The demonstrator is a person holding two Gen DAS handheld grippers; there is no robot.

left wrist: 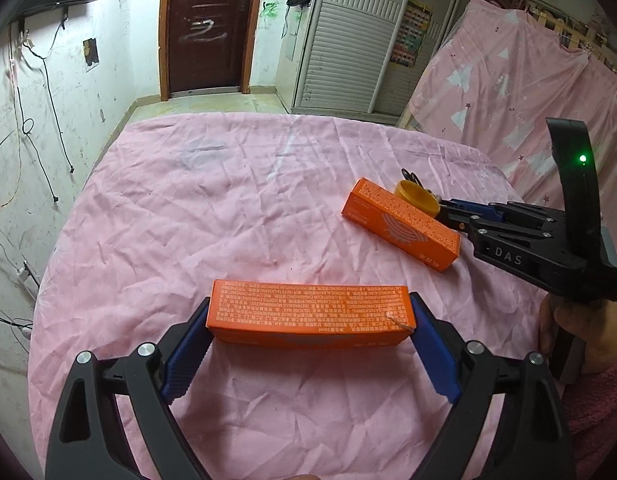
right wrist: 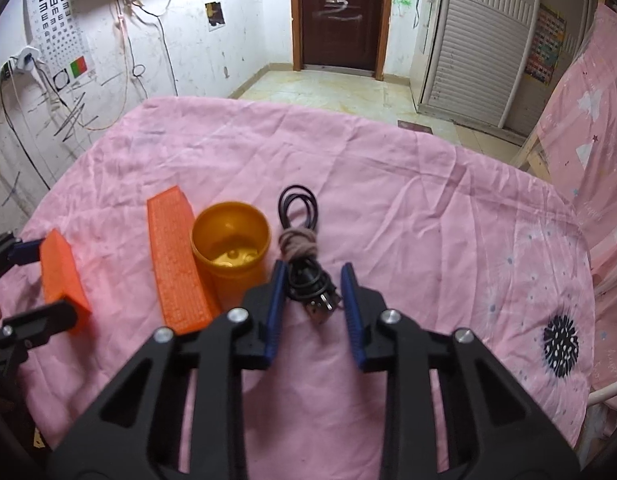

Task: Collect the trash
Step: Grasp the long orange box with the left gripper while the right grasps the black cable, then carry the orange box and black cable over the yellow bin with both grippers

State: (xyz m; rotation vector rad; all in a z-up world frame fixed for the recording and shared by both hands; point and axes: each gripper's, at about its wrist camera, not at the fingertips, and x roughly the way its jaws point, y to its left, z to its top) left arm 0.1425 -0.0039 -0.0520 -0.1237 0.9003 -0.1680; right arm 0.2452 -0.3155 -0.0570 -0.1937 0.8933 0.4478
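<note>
Step in hand: picking up, both hands at once.

Left gripper (left wrist: 310, 314) stood wide, its blue pads against the two short ends of an orange box (left wrist: 292, 304), gripping it lengthwise. The box sat low over the pink-covered surface (right wrist: 428, 208); whether it was clear of the cloth could not be told.

Right gripper (right wrist: 313, 276) was drawn in narrow around a black cable (right wrist: 304, 252), a bundle tied with tan string. One pad stood on each side of the coil and the plug end lay between them. Judged closed on the cable.

Not yet collected: a second orange box (left wrist: 400, 224) lying flat, touching or just beside a yellow cup (right wrist: 228, 240), with the cable on the cup's other side.

No bin or bag showed in either view.

Next move, as judged: lift both loads straight up, keeping the right clear of the cup. The end-to-end hold on the box looked prone to pivoting, and the cable's loose loops might slip.
</note>
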